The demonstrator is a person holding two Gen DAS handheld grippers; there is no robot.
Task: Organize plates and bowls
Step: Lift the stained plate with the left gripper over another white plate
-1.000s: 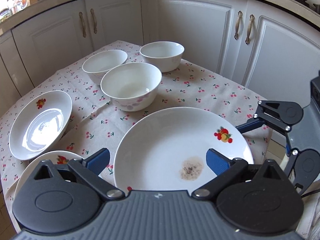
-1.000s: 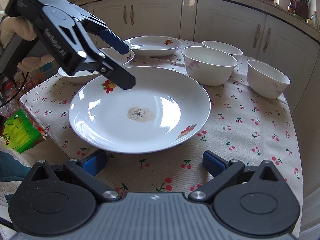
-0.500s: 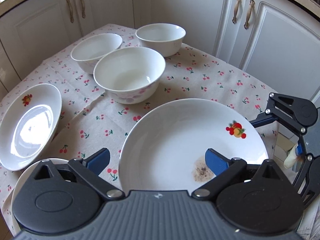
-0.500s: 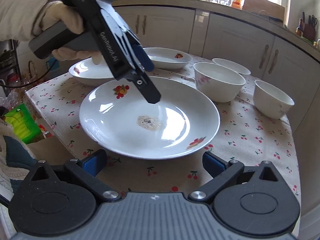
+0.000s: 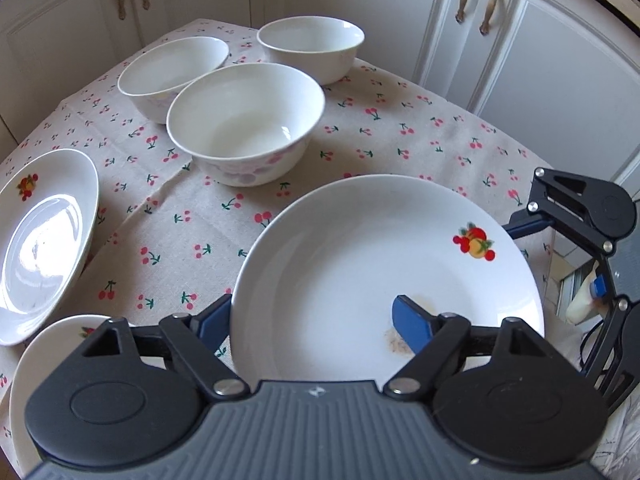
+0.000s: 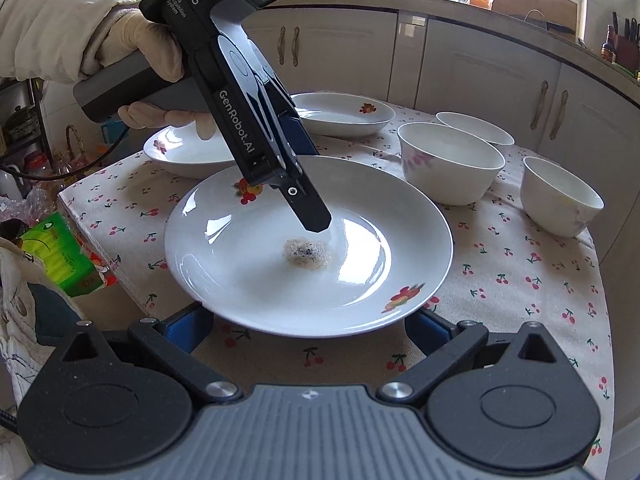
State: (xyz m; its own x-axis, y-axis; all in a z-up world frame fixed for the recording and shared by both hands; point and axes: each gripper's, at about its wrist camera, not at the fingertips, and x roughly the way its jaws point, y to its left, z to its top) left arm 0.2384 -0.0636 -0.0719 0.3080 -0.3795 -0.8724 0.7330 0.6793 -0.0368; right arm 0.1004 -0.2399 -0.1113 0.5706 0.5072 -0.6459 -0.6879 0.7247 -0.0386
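Observation:
A large white plate (image 5: pixel 360 264) with a fruit print and a brownish stain (image 6: pixel 306 252) lies on the cherry-print tablecloth (image 5: pixel 400 140). My left gripper (image 5: pixel 312 308) tilts steeply down over the plate's rim. One finger (image 5: pixel 412 322) is inside the dish, the other (image 5: pixel 212 320) outside the edge. Its jaws are closing with the rim between them, and the pads show no contact with it. My right gripper (image 6: pixel 306 326) stands open at the plate's (image 6: pixel 248 280) near edge, pads partly hidden under the rim. Three white bowls (image 5: pixel 244 120) stand beyond.
Two smaller fruit-print plates (image 5: pixel 40 240) lie at the left, one (image 5: pixel 40 360) under the gripper body. White cabinets (image 5: pixel 560 80) surround the table. A green packet (image 6: pixel 60 256) sits off the table's left edge. A gloved hand (image 6: pixel 132 44) holds the left gripper.
The left gripper tipped downward and came closer to the large plate. Its jaws narrowed, so one finger now sits inside the dish. The right gripper barely moved.

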